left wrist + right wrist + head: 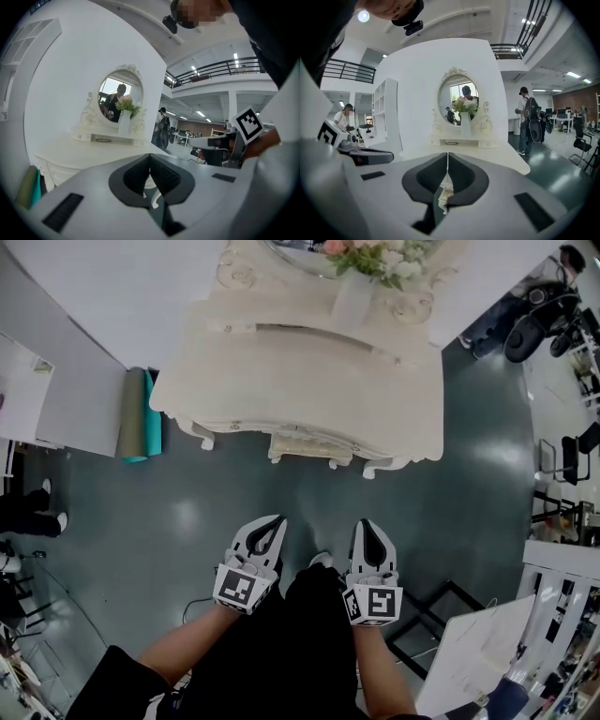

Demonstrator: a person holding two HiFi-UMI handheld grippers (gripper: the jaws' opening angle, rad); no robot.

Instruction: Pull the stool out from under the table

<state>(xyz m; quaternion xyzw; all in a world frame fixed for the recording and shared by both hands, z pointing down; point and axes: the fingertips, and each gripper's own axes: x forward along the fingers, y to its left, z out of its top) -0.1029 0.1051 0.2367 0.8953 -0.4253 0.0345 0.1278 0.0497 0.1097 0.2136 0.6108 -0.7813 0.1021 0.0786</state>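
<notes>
The cream stool (310, 445) is tucked under the front edge of the ornate cream dressing table (281, 371), and only its carved front and short legs show. My left gripper (271, 524) and right gripper (371, 525) hover side by side over the dark floor, a short way in front of the stool, and both point at it. Both are shut with nothing between the jaws. In the left gripper view, the left gripper (150, 158) faces the table (89, 154) from the left. The right gripper (447, 158) faces the table (487, 157) head on.
A white vase of flowers (358, 285) and an oval mirror (457, 99) stand on the table. Rolled teal and olive mats (139, 414) lean by a white partition at the left. A black frame (439, 611) and a white board (480, 652) stand at my right. A person (528, 121) stands beyond.
</notes>
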